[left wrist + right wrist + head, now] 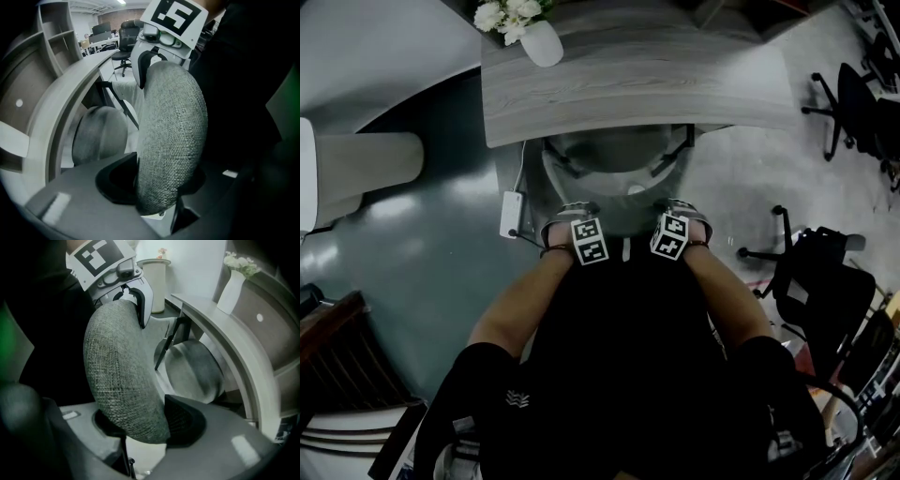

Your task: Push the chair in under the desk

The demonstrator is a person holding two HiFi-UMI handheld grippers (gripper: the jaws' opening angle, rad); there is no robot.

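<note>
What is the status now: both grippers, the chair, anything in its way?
Left gripper and right gripper both shut on backrest. Chair seat partly under desk. Nothing seen in its way.

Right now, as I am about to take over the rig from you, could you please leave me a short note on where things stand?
Left claw: closed on the top of the chair backrest, on its left part.
Right claw: closed on the same backrest, on its right part.
Seat: front tucked under the edge of the curved desk, the rest out in the open. A vase of flowers stands on the desk, off to the left.
Done: both claws have a grip and the chair faces the desk.
Left: push forward until the seat is under the desk, then open both claws.
</note>
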